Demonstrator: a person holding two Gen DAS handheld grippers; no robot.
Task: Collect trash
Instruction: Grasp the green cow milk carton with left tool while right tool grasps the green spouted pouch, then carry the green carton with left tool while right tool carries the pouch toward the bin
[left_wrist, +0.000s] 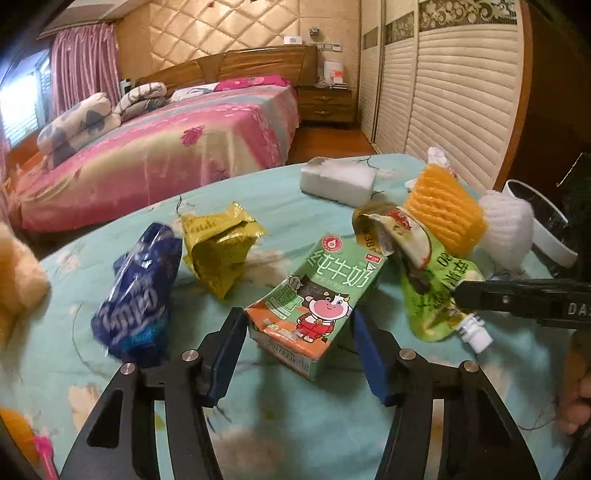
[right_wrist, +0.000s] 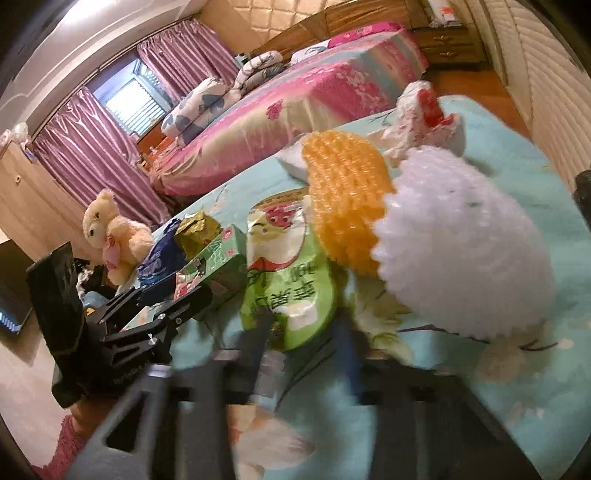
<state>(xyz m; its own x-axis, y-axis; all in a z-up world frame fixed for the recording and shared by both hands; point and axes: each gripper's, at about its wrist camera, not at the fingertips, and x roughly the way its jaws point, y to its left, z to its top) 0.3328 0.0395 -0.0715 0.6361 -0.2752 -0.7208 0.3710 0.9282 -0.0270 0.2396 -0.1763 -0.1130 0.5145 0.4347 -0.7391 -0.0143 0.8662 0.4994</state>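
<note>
Setting: a bedroom, where litter is spread over a surface (left_wrist: 258, 424) draped in a turquoise floral cloth, with a pink-covered bed (left_wrist: 166, 147) seen behind it.
Left gripper (left_wrist: 299, 332): its jaws are held apart on either side of a green milk carton (left_wrist: 317, 295); the left pad is seen just beside the carton's corner, the right pad short of it, and no squeeze is shown.
Right gripper (right_wrist: 303, 332): blurred in its own view; its jaws are drawn together on the spout end of a green drink pouch (left_wrist: 436, 291), as is seen from the left wrist camera.
Milk carton: laid tilted on the cloth, near the front edge.
Other litter: a blue wrapper (left_wrist: 136, 295) and a gold wrapper (left_wrist: 218, 247) are lying left of the carton; orange foam netting (left_wrist: 443, 210) and white foam netting (left_wrist: 506, 229) are found behind the pouch.
Bin: a white-rimmed container (left_wrist: 543, 229) is seen at the right edge of the surface.
Elsewhere: a plush bear (right_wrist: 110, 229) is seated at the far left corner.
</note>
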